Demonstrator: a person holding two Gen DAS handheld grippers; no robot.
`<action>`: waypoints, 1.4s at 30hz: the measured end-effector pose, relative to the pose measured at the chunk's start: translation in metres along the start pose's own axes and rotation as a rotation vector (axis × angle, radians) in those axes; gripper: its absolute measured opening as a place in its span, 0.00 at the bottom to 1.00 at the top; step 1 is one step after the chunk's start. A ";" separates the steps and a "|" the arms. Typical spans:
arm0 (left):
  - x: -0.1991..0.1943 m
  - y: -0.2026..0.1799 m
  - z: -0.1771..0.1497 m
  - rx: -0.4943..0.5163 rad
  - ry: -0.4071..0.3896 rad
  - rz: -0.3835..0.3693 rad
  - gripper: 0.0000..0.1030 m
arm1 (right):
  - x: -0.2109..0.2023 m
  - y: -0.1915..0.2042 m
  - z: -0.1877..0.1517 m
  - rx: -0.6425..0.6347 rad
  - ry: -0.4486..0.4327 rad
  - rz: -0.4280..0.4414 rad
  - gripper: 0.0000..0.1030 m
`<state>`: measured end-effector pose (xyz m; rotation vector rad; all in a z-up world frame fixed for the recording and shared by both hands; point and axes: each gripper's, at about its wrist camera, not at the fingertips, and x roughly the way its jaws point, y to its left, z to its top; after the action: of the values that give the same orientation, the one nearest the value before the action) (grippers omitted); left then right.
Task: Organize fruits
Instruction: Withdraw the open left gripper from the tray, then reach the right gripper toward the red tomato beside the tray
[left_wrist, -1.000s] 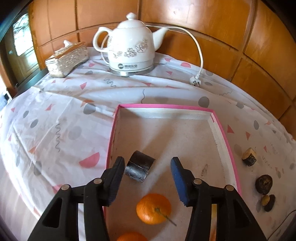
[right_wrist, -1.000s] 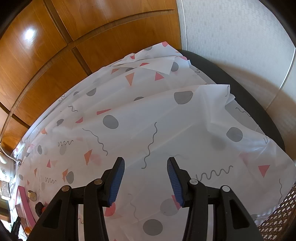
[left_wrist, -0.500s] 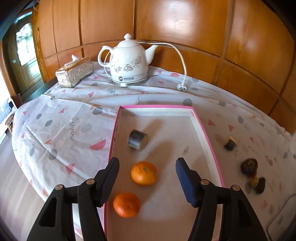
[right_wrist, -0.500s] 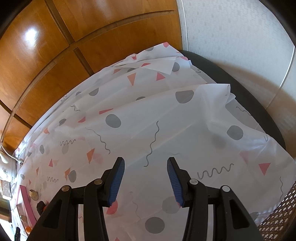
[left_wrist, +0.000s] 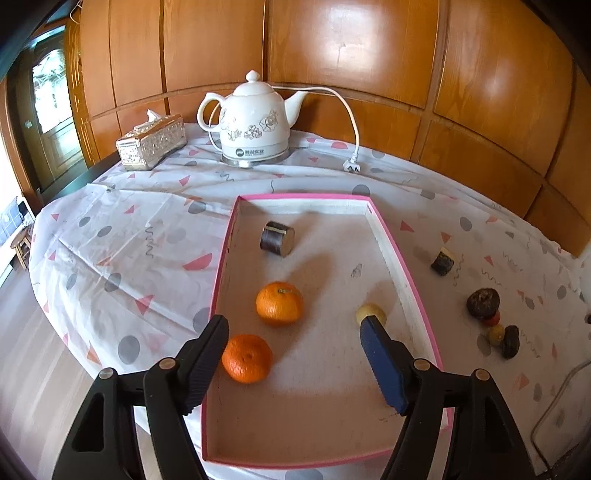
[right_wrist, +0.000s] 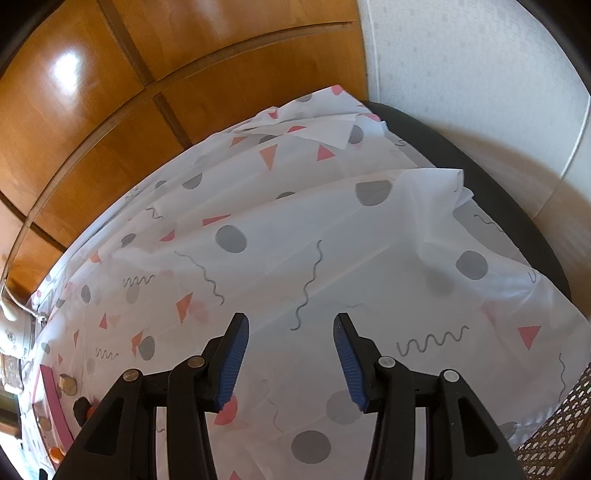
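In the left wrist view a pink-rimmed tray (left_wrist: 391, 243) lies on the patterned tablecloth. In it are two oranges (left_wrist: 280, 302) (left_wrist: 246, 357), a dark cylindrical piece (left_wrist: 277, 239) and a small yellowish fruit (left_wrist: 370, 314) by the right fingertip. My left gripper (left_wrist: 293, 328) is open and empty, held above the tray's near half. Right of the tray lie a dark cut piece (left_wrist: 443, 260), a dark round fruit (left_wrist: 482, 303) and small dark and yellow fruits (left_wrist: 503, 336). My right gripper (right_wrist: 290, 325) is open and empty over bare cloth.
A white electric kettle (left_wrist: 255, 122) with its cord and plug (left_wrist: 352, 166) stands at the back, a tissue box (left_wrist: 151, 142) to its left. Wood panelling runs behind. In the right wrist view the tray edge (right_wrist: 55, 400) shows far left and a wicker surface (right_wrist: 554, 428) at bottom right.
My left gripper has pulled back and risen from the dark cylindrical piece, so both oranges and the yellowish fruit now show. The right gripper has barely moved.
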<state>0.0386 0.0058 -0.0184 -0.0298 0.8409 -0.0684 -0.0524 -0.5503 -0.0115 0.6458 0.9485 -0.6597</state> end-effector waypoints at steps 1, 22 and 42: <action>0.000 0.001 -0.002 -0.001 0.000 0.004 0.72 | 0.001 0.003 0.000 -0.013 0.004 0.006 0.47; 0.003 0.016 -0.011 -0.060 0.008 -0.004 0.86 | 0.010 0.078 -0.031 -0.357 0.082 0.127 0.47; 0.009 0.028 -0.012 -0.109 0.025 -0.029 0.86 | 0.013 0.210 -0.106 -0.559 0.216 0.373 0.47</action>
<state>0.0374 0.0333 -0.0344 -0.1436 0.8691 -0.0498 0.0561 -0.3420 -0.0262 0.3776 1.1144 0.0192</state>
